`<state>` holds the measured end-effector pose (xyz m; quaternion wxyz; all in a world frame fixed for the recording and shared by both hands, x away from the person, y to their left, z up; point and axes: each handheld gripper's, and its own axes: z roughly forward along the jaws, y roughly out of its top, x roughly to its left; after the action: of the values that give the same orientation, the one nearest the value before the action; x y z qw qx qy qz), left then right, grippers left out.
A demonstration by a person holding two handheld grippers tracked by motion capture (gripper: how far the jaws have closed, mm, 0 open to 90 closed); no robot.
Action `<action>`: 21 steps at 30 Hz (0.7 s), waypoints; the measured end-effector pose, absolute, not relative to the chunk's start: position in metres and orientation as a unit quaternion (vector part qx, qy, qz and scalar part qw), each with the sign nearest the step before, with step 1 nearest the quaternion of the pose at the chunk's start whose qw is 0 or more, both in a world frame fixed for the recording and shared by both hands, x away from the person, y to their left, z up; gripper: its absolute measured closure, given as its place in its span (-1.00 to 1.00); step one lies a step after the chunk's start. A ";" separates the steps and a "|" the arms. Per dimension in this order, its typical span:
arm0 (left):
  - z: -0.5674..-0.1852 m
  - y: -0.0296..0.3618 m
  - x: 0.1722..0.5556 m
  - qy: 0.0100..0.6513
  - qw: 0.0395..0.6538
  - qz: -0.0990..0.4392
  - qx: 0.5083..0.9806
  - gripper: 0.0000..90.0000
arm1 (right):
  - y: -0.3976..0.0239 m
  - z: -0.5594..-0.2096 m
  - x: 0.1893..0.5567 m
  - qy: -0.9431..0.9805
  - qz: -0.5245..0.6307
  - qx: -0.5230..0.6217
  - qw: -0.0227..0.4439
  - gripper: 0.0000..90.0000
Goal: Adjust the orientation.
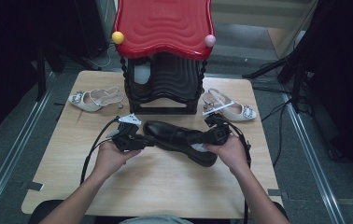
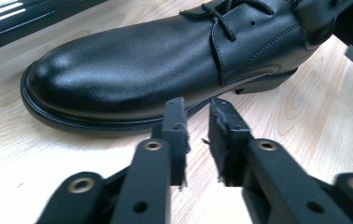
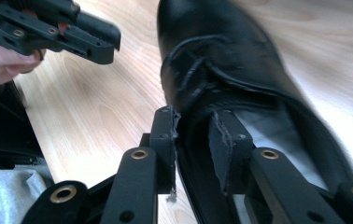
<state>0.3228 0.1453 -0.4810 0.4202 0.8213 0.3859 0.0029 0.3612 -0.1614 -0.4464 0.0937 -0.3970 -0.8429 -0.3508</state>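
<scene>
A black leather lace-up shoe [image 1: 179,140] lies on the wooden table [image 1: 156,186], toe toward the left. My left gripper [image 1: 151,140] is at the toe. In the left gripper view its jaws [image 2: 197,116] stand a narrow gap apart with nothing between them, just short of the shoe's sole edge [image 2: 132,70]. My right gripper [image 1: 201,137] is at the shoe's opening. In the right gripper view its jaws [image 3: 193,123] straddle the shoe's collar [image 3: 221,60], one outside and one over the pale insole, and do not visibly press on it. The left gripper [image 3: 95,39] shows beyond.
A black shoe rack with a red wavy roof [image 1: 163,56] stands at the table's back, with a pale shoe [image 1: 142,74] inside. A beige slingback heel [image 1: 95,99] lies to its left and another [image 1: 230,109] to its right. Bare wood spreads in front of the hands.
</scene>
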 end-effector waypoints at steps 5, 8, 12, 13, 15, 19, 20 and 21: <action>-0.483 0.143 0.324 0.391 0.422 -0.001 0.818 0.94 | -0.182 -0.434 0.366 -0.833 -0.365 -0.408 0.081 0.95; -0.485 0.140 0.326 0.399 0.426 0.001 0.812 0.99 | -0.188 -0.434 0.375 -0.830 -0.362 -0.419 0.067 1.00; -0.491 0.136 0.327 0.400 0.421 0.006 0.814 1.00 | -0.190 -0.443 0.391 -0.828 -0.358 -0.428 0.058 1.00; -0.492 0.134 0.328 0.401 0.420 0.007 0.814 1.00 | -0.190 -0.446 0.395 -0.827 -0.358 -0.429 0.057 1.00; -0.495 0.130 0.327 0.400 0.421 0.008 0.814 1.00 | -0.190 -0.451 0.400 -0.827 -0.356 -0.432 0.054 1.00; -0.501 0.118 0.327 0.402 0.412 0.020 0.817 1.00 | -0.189 -0.461 0.408 -0.832 -0.349 -0.429 0.046 1.00; -0.504 0.116 0.327 0.403 0.414 0.020 0.816 1.00 | -0.189 -0.463 0.408 -0.834 -0.344 -0.429 0.045 1.00; -0.506 0.115 0.327 0.406 0.415 0.017 0.814 1.00 | -0.189 -0.464 0.409 -0.835 -0.342 -0.429 0.046 1.00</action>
<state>0.3271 0.1146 -0.5063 0.4150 0.8141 0.4058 0.0173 0.4088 -0.1887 -0.4645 0.0463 -0.4286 -0.8352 -0.3415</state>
